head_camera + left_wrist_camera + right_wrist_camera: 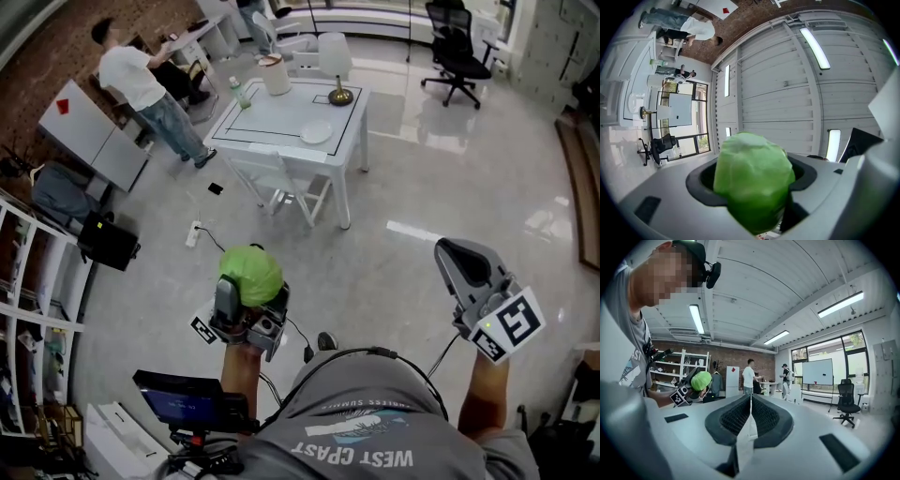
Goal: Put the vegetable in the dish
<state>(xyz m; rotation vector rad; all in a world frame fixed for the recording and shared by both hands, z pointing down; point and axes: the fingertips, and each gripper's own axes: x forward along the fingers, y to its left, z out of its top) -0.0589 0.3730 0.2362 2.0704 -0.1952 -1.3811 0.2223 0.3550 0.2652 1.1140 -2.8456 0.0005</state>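
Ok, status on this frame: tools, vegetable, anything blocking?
Left tool shut on green cabbage. Right tool shut, empty. White plate bare on the far table. White chair stands on the near side of it.

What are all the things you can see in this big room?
vegetable: one, green, held in the left gripper
dish: one, white, on the table
table: one, white, far across the floor
lamp: one, white shade, on the table
bottle: one, greenish, at the table's left edge
office chair: one, black, top right
person: one, white shirt, left of the table
left gripper: one, grey, shut on the vegetable
right gripper: one, grey, jaws together, empty
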